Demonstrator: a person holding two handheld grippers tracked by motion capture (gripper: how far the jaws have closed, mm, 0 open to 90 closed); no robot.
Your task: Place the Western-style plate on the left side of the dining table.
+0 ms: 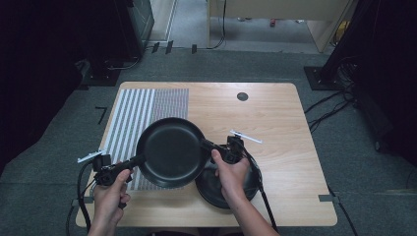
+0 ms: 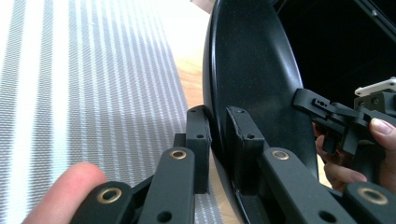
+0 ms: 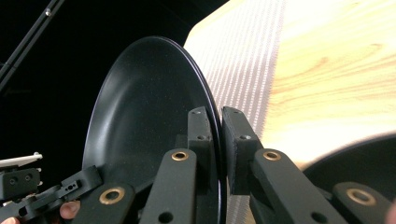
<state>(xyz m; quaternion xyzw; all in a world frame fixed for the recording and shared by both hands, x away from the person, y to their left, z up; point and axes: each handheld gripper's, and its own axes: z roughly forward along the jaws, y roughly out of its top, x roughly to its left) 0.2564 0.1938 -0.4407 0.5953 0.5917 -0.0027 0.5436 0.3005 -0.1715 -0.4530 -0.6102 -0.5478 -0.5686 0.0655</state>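
In the high view, the left gripper (image 1: 132, 163) is seen at the lower left of the frame, its fingers (image 2: 200, 140) clamped on the rim of a black plate (image 1: 170, 151). The plate is held at the centre of the frame, above the striped mat (image 1: 130, 118) and the wooden tabletop (image 1: 275, 113). At its right edge the rim is pinched by the fingers (image 3: 201, 135) of the right gripper (image 1: 206, 145). A second black dish (image 1: 216, 189) is seen on the tabletop beneath the right hand (image 1: 231, 172).
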